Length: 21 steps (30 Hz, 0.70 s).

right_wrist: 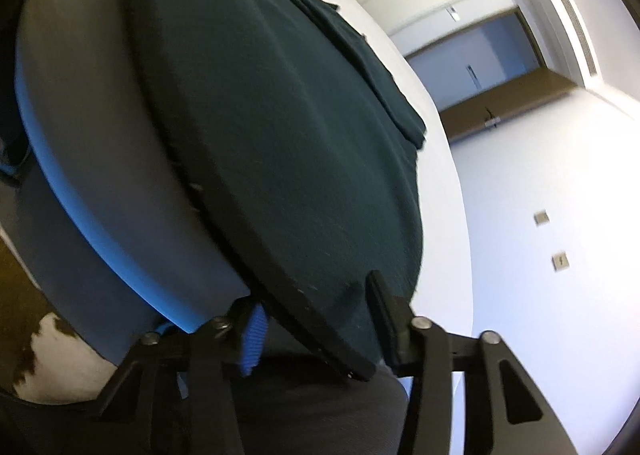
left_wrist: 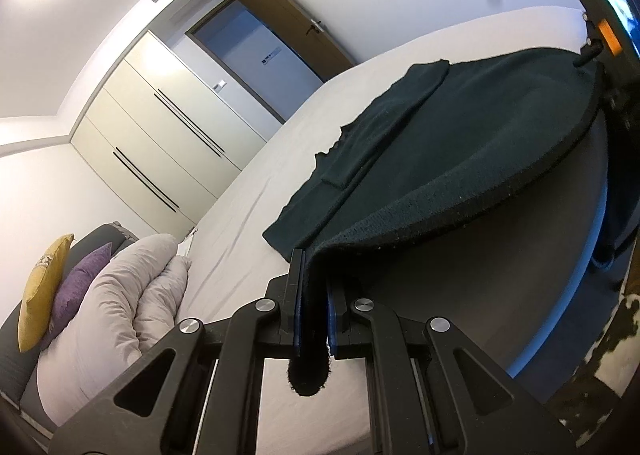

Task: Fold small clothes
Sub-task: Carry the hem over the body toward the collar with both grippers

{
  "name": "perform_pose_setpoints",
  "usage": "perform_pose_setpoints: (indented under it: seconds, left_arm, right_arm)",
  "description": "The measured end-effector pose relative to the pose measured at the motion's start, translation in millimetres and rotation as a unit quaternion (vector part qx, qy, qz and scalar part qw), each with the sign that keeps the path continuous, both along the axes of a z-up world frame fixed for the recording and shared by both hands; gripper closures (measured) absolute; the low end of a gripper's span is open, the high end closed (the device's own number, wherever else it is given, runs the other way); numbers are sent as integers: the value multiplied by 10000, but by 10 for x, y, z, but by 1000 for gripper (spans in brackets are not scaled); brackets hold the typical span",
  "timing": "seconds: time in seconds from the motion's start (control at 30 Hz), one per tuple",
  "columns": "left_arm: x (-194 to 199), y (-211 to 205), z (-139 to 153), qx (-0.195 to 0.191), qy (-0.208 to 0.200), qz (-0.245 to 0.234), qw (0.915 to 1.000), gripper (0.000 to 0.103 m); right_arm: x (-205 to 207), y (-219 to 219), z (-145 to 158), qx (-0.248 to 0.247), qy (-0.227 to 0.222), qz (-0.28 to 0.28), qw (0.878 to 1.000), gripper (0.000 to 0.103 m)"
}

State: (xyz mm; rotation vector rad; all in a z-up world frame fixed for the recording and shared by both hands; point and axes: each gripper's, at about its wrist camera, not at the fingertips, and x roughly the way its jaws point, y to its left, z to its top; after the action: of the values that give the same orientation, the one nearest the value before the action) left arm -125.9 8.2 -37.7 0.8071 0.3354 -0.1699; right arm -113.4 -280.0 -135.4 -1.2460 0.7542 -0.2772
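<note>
Evidently both grippers are carrying the near hem of the dark green sweater up off the white bed: the left gripper is pinching one corner between its blue pads, and the right gripper has the other corner clamped. A sleeve already lies folded across the body. To fold well, I would keep the hem taut and level between the two — then carry it straight over toward the collar end. Open sheet lies beyond the sweater; the mattress edge is close under the right gripper, and the pillows sit well apart to the left.
</note>
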Motion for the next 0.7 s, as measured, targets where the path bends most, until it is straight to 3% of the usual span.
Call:
perform_pose_setpoints:
  seconds: [0.13, 0.17, 0.33, 0.7]
  left_arm:
    - [-50, 17, -181, 158, 88, -35, 9998, 95]
    - [-72, 23, -223, 200, 112, -42, 9997, 95]
    - [-135, 81, -379, 293, 151, 35, 9994, 95]
    - [62, 230, -132, -478, 11, 439, 9979, 98]
  right_arm:
    - [23, -122, 195, 394, -273, -234, 9986, 95]
    - [28, -150, 264, 530, -397, -272, 9974, 98]
    - [6, -187, 555, 1031, -839, -252, 9908, 98]
    - [179, -36, 883, 1063, -1388, 116, 9845, 99]
